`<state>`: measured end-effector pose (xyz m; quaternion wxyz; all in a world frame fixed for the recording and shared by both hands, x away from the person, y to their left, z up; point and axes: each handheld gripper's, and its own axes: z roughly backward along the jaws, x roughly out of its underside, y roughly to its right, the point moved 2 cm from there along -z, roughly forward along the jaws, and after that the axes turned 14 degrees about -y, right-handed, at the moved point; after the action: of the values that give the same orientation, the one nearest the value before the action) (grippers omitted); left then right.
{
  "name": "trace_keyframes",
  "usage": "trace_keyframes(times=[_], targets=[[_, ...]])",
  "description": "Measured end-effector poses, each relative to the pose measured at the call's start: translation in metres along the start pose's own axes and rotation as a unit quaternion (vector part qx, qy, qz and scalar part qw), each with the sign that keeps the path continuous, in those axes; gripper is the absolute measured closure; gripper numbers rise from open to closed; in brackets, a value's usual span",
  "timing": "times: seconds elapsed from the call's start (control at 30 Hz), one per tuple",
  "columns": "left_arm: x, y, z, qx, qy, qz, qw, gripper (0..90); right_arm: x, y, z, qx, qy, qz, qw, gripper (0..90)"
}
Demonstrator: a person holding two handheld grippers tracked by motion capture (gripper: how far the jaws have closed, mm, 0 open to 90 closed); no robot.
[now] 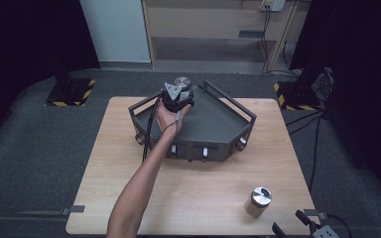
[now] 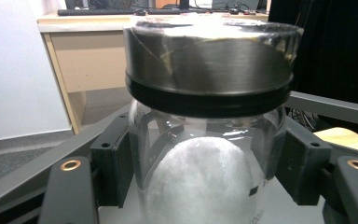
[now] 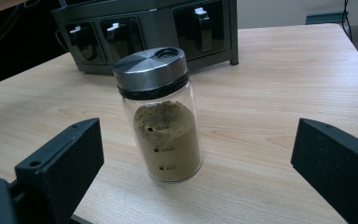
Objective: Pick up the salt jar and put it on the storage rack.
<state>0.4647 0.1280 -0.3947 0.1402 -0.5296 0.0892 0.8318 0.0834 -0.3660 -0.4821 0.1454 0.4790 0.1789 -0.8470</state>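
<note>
The left tongs (image 2: 200, 177), clamped on the white-powder jar (image 2: 205, 140), hold it over the rack (image 1: 228, 131) at the desk's (image 1: 129, 198) twelve o'clock, probably to set down and release next, while the right tongs (image 3: 200, 172) stand apart around the brown-powder jar (image 3: 161, 116) at five o'clock.

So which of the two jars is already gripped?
The white-powder jar, clamped in the left gripper over the rack; the brown-powder jar stands free on the table.
</note>
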Motion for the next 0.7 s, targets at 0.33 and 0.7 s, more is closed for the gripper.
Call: trace_keyframes(times=[0.33, 0.7], targets=[[0.000, 0.001, -0.007, 0.000, -0.004, 0.002, 1.0000, 30.3, 0.000, 0.001, -0.001, -0.003, -0.001, 0.000, 1.0000, 2.7], [0.006, 0.000, -0.011, -0.001, -0.006, -0.002, 1.0000, 30.2, 0.000, 0.002, -0.001, -0.002, -0.002, -0.002, 1.0000, 2.7]])
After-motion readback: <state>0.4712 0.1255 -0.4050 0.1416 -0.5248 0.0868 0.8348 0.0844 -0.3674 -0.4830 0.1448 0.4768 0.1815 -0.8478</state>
